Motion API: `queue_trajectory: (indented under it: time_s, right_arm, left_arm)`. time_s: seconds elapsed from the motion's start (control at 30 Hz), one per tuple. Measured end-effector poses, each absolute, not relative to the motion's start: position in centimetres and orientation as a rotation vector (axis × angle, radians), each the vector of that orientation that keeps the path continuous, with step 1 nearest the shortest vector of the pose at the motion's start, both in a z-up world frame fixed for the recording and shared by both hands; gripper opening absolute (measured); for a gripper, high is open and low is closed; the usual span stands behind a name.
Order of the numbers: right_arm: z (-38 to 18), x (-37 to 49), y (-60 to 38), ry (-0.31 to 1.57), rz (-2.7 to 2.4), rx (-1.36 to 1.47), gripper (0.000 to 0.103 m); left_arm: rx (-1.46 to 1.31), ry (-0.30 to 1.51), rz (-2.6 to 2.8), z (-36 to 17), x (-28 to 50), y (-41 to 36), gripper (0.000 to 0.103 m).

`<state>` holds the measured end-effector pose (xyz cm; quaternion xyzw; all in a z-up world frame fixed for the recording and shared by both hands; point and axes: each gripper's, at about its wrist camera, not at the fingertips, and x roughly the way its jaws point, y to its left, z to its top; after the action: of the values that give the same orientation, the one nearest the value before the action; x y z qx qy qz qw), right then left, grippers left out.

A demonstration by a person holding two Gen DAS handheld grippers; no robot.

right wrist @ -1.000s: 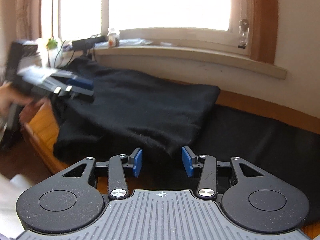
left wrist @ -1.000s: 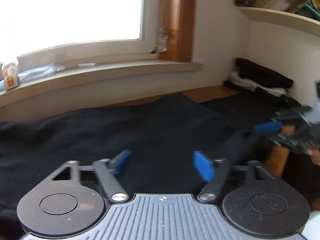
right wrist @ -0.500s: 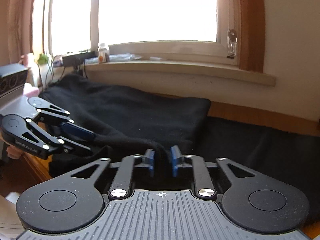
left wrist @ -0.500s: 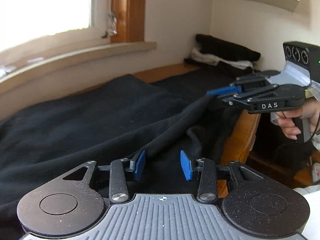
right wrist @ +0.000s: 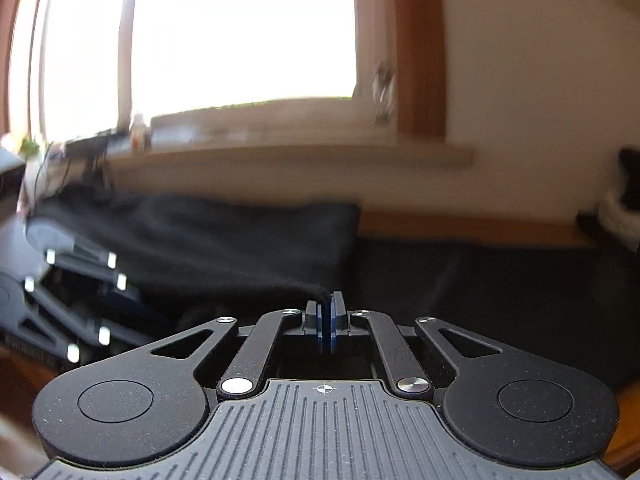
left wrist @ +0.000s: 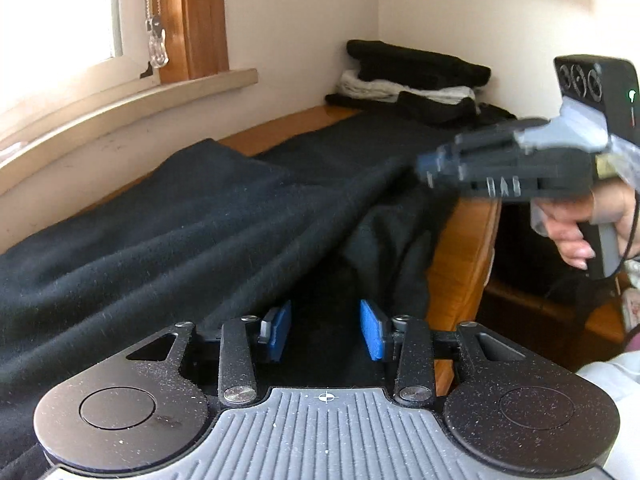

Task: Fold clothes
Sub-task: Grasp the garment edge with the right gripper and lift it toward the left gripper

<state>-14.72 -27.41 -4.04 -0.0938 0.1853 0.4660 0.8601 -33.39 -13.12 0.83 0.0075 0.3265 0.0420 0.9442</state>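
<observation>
While the right gripper [right wrist: 325, 326] has its two blue pads pressed together on a corner of the black garment [left wrist: 192, 232], the left gripper [left wrist: 325, 330] is not yet holding anything: its pads stand apart, and the dark cloth lies just in front of them and below, over the near edge of the wooden table [left wrist: 460, 248]. The pinched corner rises a little from the cloth, directly ahead of the right tool's pads. This grip probably serves to keep one end of the hem fixed, so that the other tool can take the second end and both can carry the edge across for a fold.

Further ahead of the left gripper, the garment spreads flat over the table toward the window sill [left wrist: 132, 100]. To its right and slightly higher, the right tool appears blurred, with the person's hand [left wrist: 576, 224] around its handle. The cloth is drawn into long folds running toward that tool, which suggests a light pull.

Far ahead, in the corner by the wall, a pile of folded clothes [left wrist: 412, 80] lies, likely the place for finished pieces.
</observation>
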Motion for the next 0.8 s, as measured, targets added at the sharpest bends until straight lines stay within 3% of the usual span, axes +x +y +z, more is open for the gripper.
queue_trajectory:
  time_s: [0.2,0.23,0.3,0.33,0.37,0.53,0.67,0.8]
  right_arm:
    - [-3.1,-15.7,-26.1,0.294,1.039,-0.275,0.036]
    - [-3.0,-15.8,-25.4,0.298,1.069,-0.306,0.048]
    - [-2.8,-15.9,-24.1,0.306,1.115,-0.356,0.042]
    - [-2.8,-15.9,-23.5,0.309,1.123,-0.369,0.031]
    - [-2.6,-15.8,-23.2,0.319,1.136,-0.361,0.005]
    - [-1.5,-15.0,-24.5,0.402,1.259,-0.221,0.008]
    - [-1.5,-13.3,-28.4,0.442,1.264,-0.09,0.028]
    - [-2.0,-10.5,-31.1,0.461,1.148,-0.005,0.03]
  left_arm:
    - [0.011,0.646,0.036,1.4,-33.1,-13.1,0.047]
    - [0.012,0.658,0.017,1.4,-32.8,-13.1,0.047]
    - [0.032,0.703,0.005,1.2,-32.2,-13.1,0.048]
    - [0.048,0.719,0.025,1.0,-32.3,-12.9,0.048]
    - [0.032,0.719,0.027,0.9,-32.7,-12.4,0.048]
    - [-0.006,0.72,0.032,1.0,-34.9,-10.8,0.048]
    - [0.005,0.727,0.039,1.2,-36.0,-10.6,0.048]
    - [-0.012,0.717,0.053,1.3,-36.7,-10.6,0.048]
